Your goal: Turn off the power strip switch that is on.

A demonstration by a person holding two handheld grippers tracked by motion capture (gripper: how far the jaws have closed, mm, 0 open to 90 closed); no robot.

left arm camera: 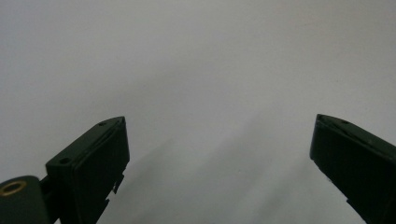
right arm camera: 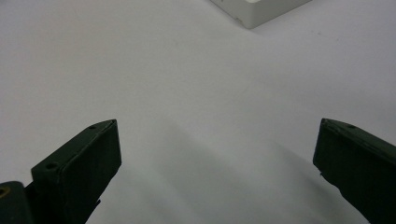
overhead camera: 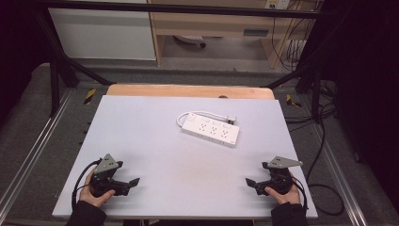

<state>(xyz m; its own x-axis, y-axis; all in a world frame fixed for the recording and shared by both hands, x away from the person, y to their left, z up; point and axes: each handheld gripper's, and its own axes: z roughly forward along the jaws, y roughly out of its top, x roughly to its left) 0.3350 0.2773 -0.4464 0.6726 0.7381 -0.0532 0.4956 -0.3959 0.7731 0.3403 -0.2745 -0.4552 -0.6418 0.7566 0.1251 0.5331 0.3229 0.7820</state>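
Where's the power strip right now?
In the high view the white power strip lies right of centre on the table, its corner ahead of the open right gripper.

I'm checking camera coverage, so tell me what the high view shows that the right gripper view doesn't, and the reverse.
High view alone: the whole white power strip with its cord, both hands holding the left gripper and right gripper near the table's front edge, apart from the strip, plus the frame and floor around the table. Right gripper view alone: a close look between that gripper's own wide-open jaws, nothing between them. Shared: the pale tabletop and the strip, seen as one corner from the gripper.
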